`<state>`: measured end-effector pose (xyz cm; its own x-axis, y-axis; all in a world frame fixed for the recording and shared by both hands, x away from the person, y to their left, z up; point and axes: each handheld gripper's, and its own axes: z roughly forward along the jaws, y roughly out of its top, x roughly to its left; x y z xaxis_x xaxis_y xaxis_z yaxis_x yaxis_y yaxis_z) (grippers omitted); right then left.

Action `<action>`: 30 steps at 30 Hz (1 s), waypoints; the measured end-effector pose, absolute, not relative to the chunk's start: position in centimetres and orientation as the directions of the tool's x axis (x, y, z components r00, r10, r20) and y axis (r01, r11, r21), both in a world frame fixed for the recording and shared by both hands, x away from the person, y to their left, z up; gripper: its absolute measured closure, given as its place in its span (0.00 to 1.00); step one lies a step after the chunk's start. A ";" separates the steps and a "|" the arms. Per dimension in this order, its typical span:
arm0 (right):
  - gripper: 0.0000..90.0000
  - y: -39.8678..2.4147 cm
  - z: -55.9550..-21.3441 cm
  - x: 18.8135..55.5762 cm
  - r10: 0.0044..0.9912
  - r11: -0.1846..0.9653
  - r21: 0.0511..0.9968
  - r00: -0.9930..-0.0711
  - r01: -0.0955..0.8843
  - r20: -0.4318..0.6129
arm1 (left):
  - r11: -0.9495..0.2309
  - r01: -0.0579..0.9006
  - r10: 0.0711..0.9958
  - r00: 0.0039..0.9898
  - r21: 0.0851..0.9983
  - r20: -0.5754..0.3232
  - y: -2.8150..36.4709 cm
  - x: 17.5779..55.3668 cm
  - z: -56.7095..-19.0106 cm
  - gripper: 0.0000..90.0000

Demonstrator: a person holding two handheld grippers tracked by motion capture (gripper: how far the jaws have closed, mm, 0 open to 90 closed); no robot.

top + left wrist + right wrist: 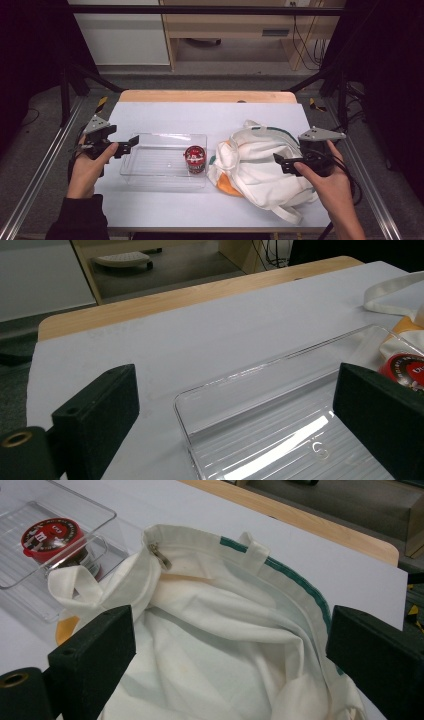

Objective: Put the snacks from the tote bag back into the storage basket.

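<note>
The table (165, 117) is pale grey-white with a light wood edge at the back. The tray (150, 172) is clear plastic with faint ribbed lines. The jar (195, 159) has a red lid with white print. The bag (260, 160) is cream, green trim, orange patch. Both claws are black.

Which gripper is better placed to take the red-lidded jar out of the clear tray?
Probably the left. The left gripper is open at the clear tray's left end, facing the jar along the tray. The right gripper, also open, has the cloth bag between it and the jar.
</note>
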<state>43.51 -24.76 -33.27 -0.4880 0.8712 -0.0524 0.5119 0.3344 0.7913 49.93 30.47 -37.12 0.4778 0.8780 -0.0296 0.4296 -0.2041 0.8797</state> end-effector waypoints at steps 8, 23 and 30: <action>0.07 -26.2 -34.4 43.0 0.892 0.300 0.796 -0.450 0.525 -0.039 | -0.209 0.431 0.879 0.475 0.878 -0.023 30.7 50.0 -37.3 0.05; 0.07 -28.1 -37.2 42.1 0.923 0.242 0.803 -0.383 0.544 -0.018 | -0.218 0.435 0.881 0.473 0.874 -0.015 30.7 50.1 -37.6 0.06; 0.07 -29.0 -39.0 41.4 0.947 0.194 0.811 -0.321 0.553 -0.009 | -0.226 0.436 0.882 0.471 0.871 -0.006 30.8 50.1 -37.8 0.06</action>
